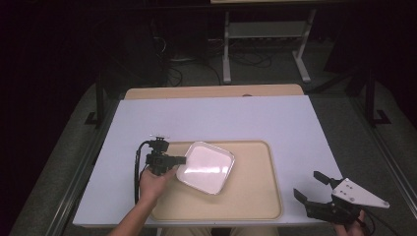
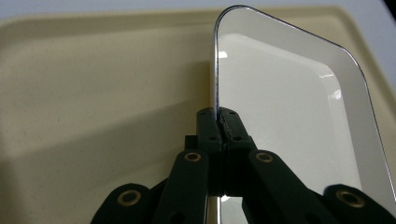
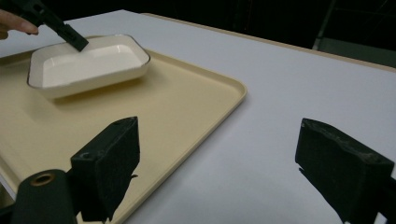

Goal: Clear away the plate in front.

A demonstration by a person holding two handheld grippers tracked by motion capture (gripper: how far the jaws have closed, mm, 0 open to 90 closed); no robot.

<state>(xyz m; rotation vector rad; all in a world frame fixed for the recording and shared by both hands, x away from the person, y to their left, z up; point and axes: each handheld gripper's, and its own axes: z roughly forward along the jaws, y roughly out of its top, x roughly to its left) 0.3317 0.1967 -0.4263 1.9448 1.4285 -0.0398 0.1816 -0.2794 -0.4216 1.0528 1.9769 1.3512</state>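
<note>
Near right: right gripper (image 1: 311, 186), jaws spread wide, nothing between, resting at the table's (image 1: 275, 118) near right corner beside the tray (image 1: 255, 196). Farther left: left gripper (image 1: 183, 160) pinching the left rim of the white dish (image 1: 206, 167), over the tray's left half.

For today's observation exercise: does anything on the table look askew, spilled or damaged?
The white dish sits turned at an angle on the beige tray, its rim pinched by the left gripper. Nothing is spilled or broken; the dish looks empty.

Bright lit table (image 1: 221, 118), dark surroundings, glare on dish (image 1: 205, 167), soft focus
</note>
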